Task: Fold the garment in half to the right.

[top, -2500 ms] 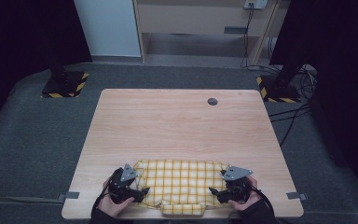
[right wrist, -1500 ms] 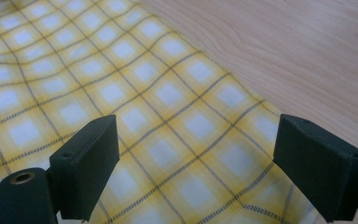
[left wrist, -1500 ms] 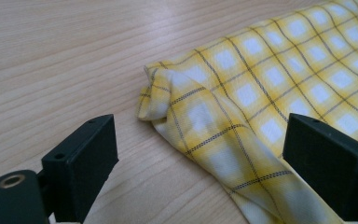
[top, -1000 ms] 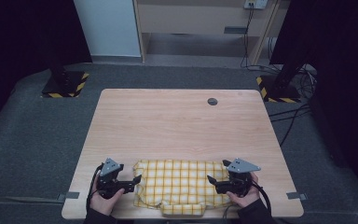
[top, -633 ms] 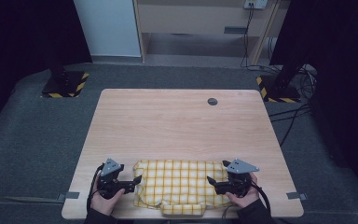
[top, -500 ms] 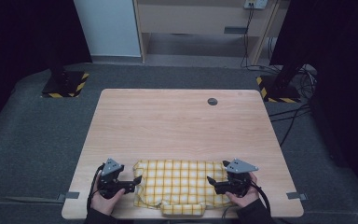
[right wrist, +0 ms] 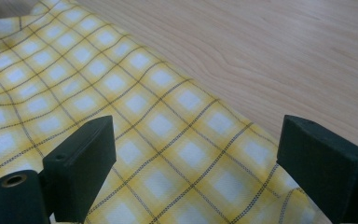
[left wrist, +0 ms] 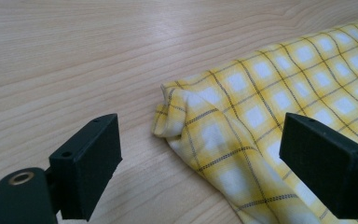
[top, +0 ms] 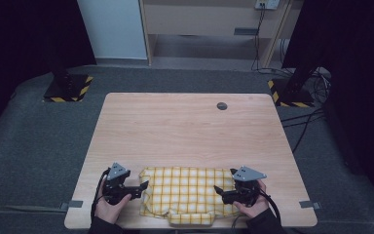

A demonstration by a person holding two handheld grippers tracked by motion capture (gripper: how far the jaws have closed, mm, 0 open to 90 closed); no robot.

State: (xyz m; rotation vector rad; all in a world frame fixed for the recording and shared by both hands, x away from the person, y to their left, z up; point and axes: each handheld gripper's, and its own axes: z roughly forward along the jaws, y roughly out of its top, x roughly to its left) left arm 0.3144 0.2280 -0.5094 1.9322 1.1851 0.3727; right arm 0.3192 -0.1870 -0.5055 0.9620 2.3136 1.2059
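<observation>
- At the near edge of the counter (top: 185, 122) lies the yellow checked cloth (top: 187, 195), folded into a strip.
- Left claw (top: 143, 187) and right claw (top: 218, 190) both stand wide, holding nothing, one at each end.
- The next fold seems not begun.

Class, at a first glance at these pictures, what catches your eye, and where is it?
A yellow checked cloth lies folded at the near edge of the wooden table. The left gripper and right gripper flank its two ends, jaws open. A small dark disc sits near the far edge.
</observation>
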